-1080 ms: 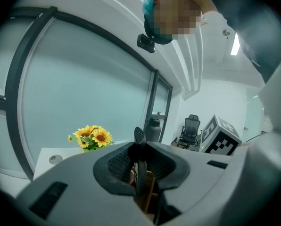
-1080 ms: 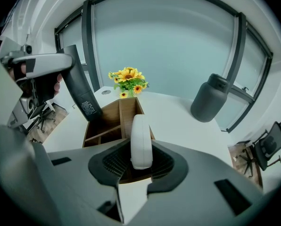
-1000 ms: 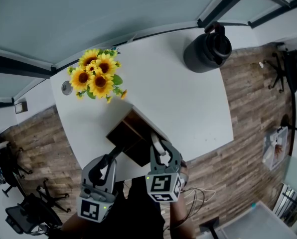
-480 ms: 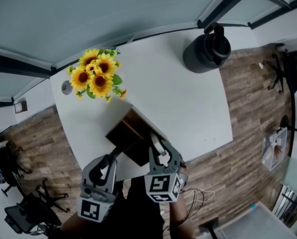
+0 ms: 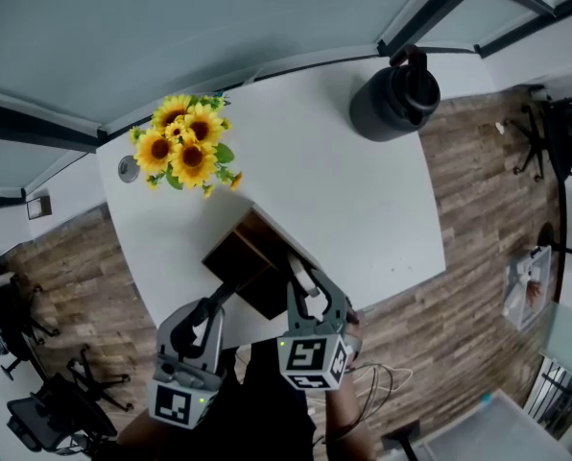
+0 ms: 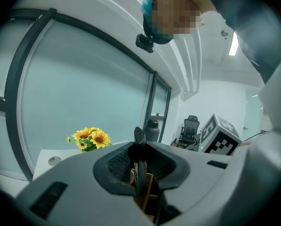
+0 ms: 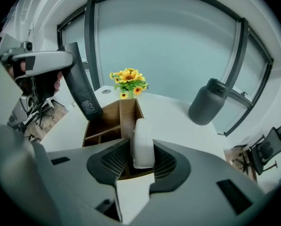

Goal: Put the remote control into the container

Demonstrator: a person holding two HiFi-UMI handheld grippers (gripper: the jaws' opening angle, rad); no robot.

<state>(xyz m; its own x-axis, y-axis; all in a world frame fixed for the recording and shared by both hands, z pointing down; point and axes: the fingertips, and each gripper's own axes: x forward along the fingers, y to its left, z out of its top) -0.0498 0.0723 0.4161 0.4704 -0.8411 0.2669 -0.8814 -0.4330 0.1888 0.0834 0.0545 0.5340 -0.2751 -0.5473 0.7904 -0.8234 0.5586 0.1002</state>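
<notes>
A wooden container (image 5: 236, 250) with compartments stands near the table's front edge. My left gripper (image 5: 212, 307) is shut on a black remote control (image 7: 84, 91), which slants with its lower end over the container's (image 7: 113, 119) left side. In the left gripper view the black remote (image 6: 139, 147) shows edge-on between the jaws. My right gripper (image 7: 141, 161) reaches down into the container's near end. Its jaws have just been opening. A white remote control (image 7: 143, 142) stands between them, with a dark gap at the left pad.
A sunflower bouquet (image 5: 185, 152) stands at the back left of the white table (image 5: 363, 200). A black jug (image 5: 393, 99) stands at the back right corner, and a small round disc (image 5: 128, 169) lies left of the flowers. Wood floor and office chairs surround the table.
Both grippers stay where they were at the container. Only the head view has shifted slightly.
</notes>
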